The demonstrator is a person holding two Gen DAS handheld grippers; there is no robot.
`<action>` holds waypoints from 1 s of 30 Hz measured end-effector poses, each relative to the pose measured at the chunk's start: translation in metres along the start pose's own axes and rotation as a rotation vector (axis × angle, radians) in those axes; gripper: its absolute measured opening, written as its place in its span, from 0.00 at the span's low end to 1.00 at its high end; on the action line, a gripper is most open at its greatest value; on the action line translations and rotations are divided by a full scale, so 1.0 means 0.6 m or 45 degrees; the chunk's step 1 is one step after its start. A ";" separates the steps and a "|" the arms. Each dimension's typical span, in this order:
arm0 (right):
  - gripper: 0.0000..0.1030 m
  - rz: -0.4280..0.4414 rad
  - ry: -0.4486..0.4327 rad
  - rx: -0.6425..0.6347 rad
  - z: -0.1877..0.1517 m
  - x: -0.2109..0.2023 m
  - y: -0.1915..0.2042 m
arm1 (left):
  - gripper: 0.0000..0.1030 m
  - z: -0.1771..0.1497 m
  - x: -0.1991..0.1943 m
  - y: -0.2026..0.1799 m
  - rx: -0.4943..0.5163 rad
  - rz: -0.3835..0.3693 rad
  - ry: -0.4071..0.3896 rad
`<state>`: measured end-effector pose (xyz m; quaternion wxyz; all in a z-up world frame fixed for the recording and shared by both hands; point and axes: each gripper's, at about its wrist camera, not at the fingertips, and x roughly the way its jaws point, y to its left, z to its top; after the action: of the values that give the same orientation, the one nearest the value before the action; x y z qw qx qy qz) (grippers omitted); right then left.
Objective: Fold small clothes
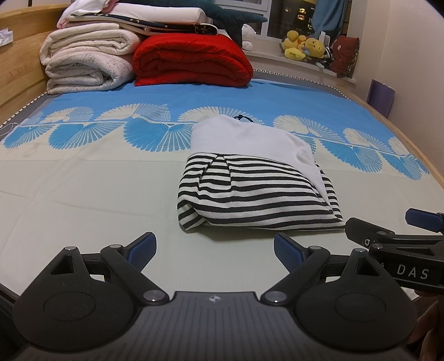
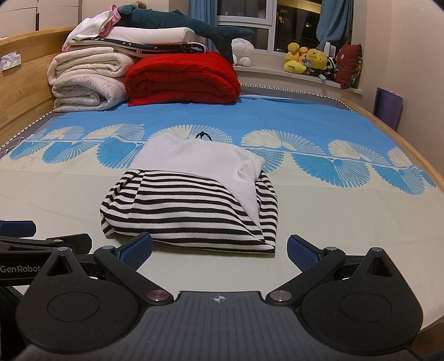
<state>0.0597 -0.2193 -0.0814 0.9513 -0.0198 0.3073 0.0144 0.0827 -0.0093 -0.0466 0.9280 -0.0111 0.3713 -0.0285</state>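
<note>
I see the bed (image 2: 319,222) carrying a folded striped garment (image 2: 188,211) mid-mattress, with a red quilt (image 2: 183,77) and cream blankets (image 2: 86,80) stacked at its far edge

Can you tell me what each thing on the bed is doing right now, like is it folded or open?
Striped garment: folded into a bundle, lying on the bed, nothing touching it.
Left gripper: open, empty, short of the garment.
Right gripper: open, empty, short of the garment.
Red blanket: folded, at the head of the bed.
White blankets: folded and stacked beside the red blanket.
Shark plush: lying on top of the stack.
</note>
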 end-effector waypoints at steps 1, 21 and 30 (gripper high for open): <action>0.99 0.000 0.000 0.000 0.000 0.000 0.000 | 0.92 0.000 0.000 0.000 0.000 0.000 0.000; 0.99 0.001 0.006 0.000 -0.004 0.001 0.001 | 0.92 -0.003 0.002 0.002 0.000 -0.001 0.008; 0.99 0.004 0.013 0.000 -0.009 0.005 -0.001 | 0.92 -0.006 0.003 0.002 0.002 -0.002 0.011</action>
<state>0.0589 -0.2203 -0.0871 0.9497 -0.0194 0.3122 0.0158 0.0815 -0.0081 -0.0504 0.9263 -0.0106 0.3754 -0.0297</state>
